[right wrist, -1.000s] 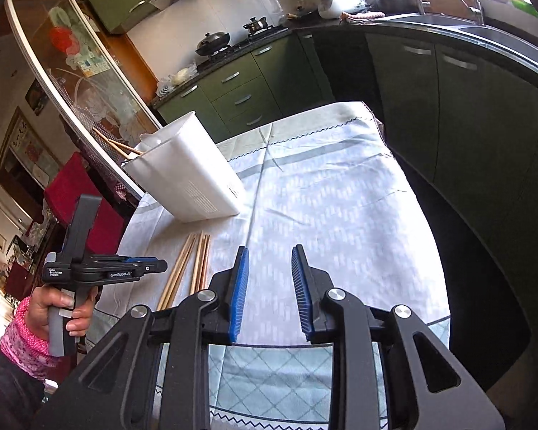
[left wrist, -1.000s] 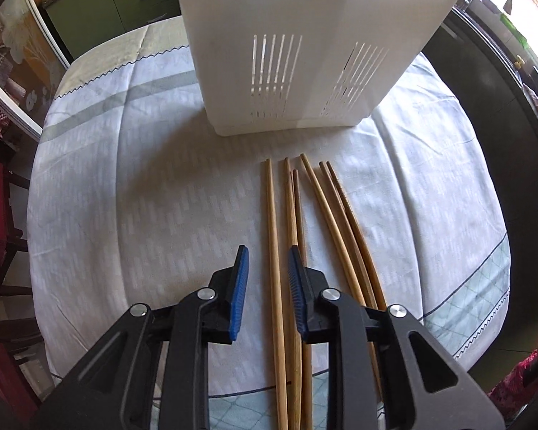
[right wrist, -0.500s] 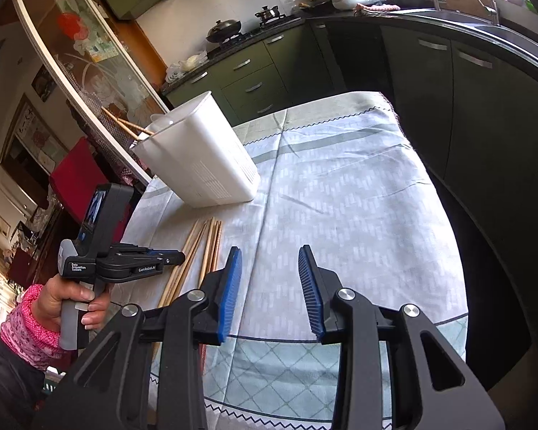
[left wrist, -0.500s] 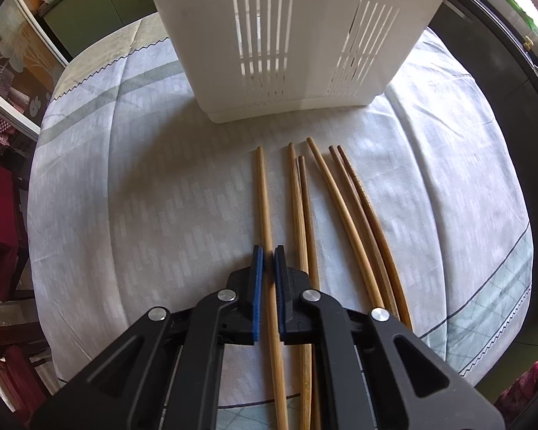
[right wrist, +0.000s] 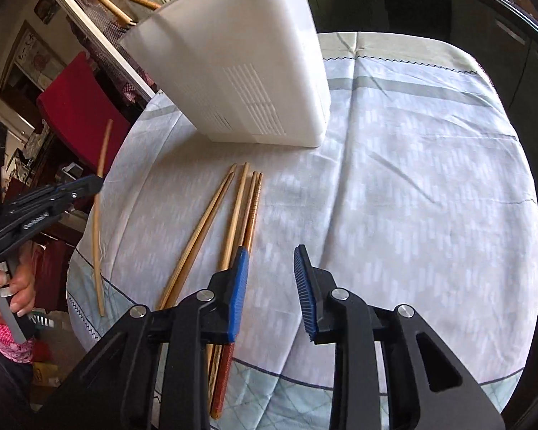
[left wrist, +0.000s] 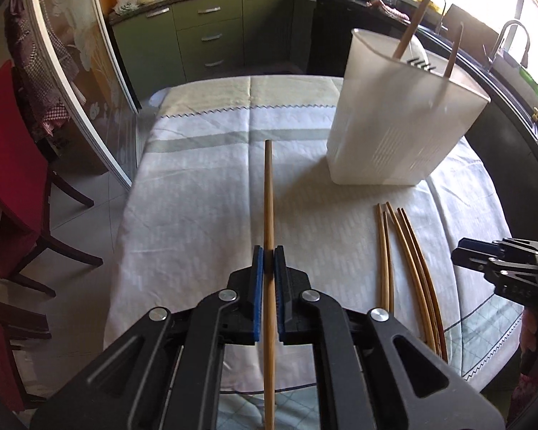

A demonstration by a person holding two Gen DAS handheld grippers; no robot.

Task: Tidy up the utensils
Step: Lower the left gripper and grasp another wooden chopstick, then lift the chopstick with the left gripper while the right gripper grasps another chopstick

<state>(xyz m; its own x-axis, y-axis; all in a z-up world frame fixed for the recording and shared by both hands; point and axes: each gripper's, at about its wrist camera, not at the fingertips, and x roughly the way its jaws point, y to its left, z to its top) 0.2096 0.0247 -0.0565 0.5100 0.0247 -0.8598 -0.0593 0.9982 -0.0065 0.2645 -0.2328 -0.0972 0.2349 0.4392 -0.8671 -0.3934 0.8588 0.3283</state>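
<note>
My left gripper (left wrist: pixel 268 255) is shut on one wooden chopstick (left wrist: pixel 268 193) and holds it lifted above the table, left of the white utensil holder (left wrist: pixel 398 125). The held chopstick also shows in the right wrist view (right wrist: pixel 97 222), clamped in the left gripper (right wrist: pixel 89 184). Several chopsticks (left wrist: pixel 405 251) lie on the tablecloth in front of the holder; they also show in the right wrist view (right wrist: pixel 233 215). Two chopsticks (left wrist: pixel 412 21) stand in the holder (right wrist: pixel 240 64). My right gripper (right wrist: pixel 270 261) is open and empty, hovering just right of the lying chopsticks.
The round table has a pale patterned cloth (left wrist: pixel 204 193). A red chair (left wrist: pixel 7 165) stands at the left. Green kitchen cabinets (left wrist: pixel 211 36) are behind, a dark counter with sink (left wrist: pixel 513 57) to the right.
My left gripper closed on one chopstick, lifted it off the table and swung left and back from the holder. My right gripper moved down and in toward the lying chopsticks.
</note>
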